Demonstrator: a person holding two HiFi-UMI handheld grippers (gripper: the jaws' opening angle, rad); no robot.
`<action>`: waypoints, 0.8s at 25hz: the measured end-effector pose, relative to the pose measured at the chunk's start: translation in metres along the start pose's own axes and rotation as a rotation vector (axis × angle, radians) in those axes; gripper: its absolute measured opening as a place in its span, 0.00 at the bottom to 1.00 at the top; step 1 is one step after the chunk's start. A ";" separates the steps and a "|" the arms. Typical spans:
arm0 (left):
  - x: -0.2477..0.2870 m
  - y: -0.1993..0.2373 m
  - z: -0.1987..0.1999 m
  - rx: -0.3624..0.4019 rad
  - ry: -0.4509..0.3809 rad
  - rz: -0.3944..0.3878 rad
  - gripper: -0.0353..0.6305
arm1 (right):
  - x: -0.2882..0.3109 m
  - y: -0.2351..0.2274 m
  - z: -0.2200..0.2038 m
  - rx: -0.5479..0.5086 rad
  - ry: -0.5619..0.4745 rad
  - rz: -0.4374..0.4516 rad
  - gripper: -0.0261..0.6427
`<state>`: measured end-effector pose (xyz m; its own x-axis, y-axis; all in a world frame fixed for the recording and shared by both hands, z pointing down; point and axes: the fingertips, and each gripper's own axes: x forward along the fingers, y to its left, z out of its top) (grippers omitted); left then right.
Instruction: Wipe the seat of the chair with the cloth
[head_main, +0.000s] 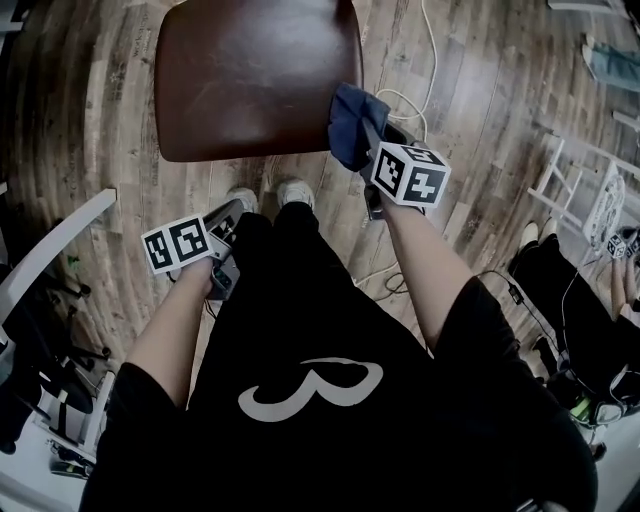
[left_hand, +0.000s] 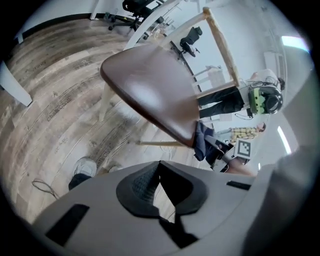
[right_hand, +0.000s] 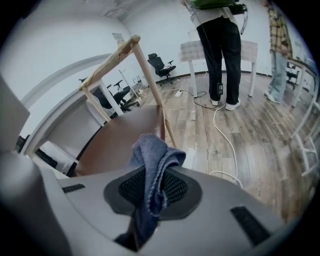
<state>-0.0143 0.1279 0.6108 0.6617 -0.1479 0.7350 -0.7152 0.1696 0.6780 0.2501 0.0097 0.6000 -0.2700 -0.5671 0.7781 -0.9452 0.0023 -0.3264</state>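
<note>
The left gripper (head_main: 228, 222) hangs low above the wooden floor (head_main: 80, 170), near the person's shoes (head_main: 295, 190), with its jaws pressed together on nothing. Ahead stands the chair (head_main: 255, 75) with its brown seat. At the seat's right front edge, the blue cloth (head_main: 352, 122) is bunched between the clamped jaws of the right gripper (head_main: 368, 140).

The right forearm (head_main: 425, 262) reaches further forward than the left forearm (head_main: 172, 325). The right gripper (head_main: 372, 140) pinches a cloth (head_main: 350, 120) — the left gripper (head_main: 226, 218) (jaws together) holds nothing.
</note>
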 end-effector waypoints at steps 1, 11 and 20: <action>-0.001 -0.006 0.003 0.000 -0.013 -0.022 0.07 | -0.003 0.005 0.005 0.016 -0.024 0.021 0.12; -0.052 -0.087 0.006 0.023 -0.133 -0.238 0.07 | -0.081 0.077 0.022 0.006 -0.140 0.257 0.12; -0.187 -0.183 0.006 0.241 -0.274 -0.487 0.07 | -0.235 0.188 0.034 -0.018 -0.285 0.484 0.12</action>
<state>-0.0089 0.1192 0.3493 0.8665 -0.4039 0.2934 -0.3969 -0.2009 0.8956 0.1425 0.1151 0.3375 -0.6157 -0.6981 0.3655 -0.7298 0.3302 -0.5986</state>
